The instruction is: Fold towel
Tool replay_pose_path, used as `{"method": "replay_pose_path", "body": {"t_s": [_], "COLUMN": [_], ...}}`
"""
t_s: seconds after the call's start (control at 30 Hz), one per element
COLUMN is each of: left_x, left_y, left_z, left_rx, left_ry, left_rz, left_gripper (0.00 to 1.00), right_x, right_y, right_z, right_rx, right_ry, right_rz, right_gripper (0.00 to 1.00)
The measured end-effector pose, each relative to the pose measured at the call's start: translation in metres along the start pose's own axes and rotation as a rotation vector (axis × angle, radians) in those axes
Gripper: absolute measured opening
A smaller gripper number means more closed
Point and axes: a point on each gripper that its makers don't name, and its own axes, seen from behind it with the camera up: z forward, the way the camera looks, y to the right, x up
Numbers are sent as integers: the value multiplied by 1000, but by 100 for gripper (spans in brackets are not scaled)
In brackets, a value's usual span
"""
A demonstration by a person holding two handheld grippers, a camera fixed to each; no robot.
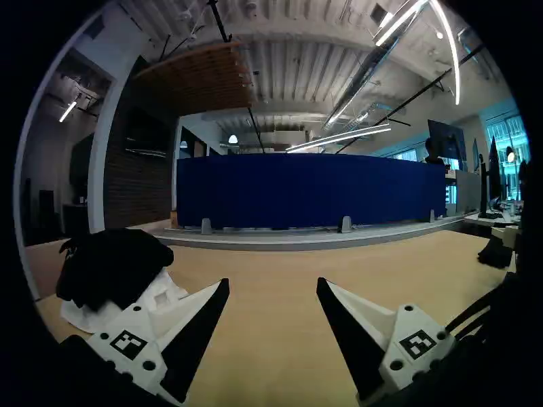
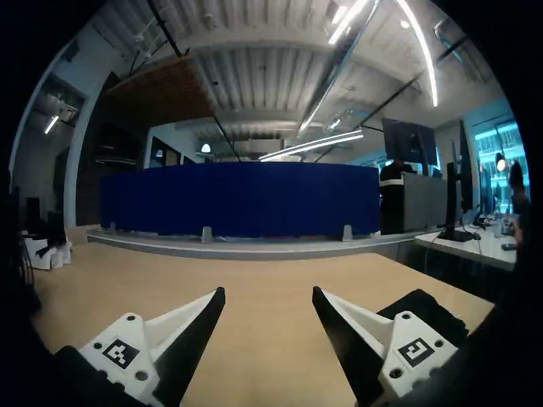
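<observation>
Towel (image 2: pixel 429 302), black, lies partly hidden behind right gripper (image 2: pixel 268 290).

Smooth wood table (image 1: pixel 271 285), matt black cloth towel (image 2: pixel 434 308)

black towel (image 2: pixel 426 306): ribbed weave, lies low and flat on the tan table (image 2: pixel 271 285) close to its right edge, near side hidden. dark lump (image 1: pixel 495 252) at the table's far right, too dim to read. crumpled black cloth (image 1: pixel 112 264) heaped on a white cloth (image 1: pixel 159 292) at the table's left end.
</observation>
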Motion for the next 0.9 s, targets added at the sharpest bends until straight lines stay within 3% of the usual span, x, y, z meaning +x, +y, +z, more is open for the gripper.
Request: {"method": "replay_pose_path", "body": {"t_s": [0.9], "left_x": [0], "left_y": [0], "left_z": [0], "left_rx": [0], "left_ry": [0], "left_rz": [0], "left_gripper": [96], "right_x": [2], "right_y": [0], "right_z": [1], "right_rx": [-1], "right_ry": [0], "right_rz": [1], "right_gripper": [100]}}
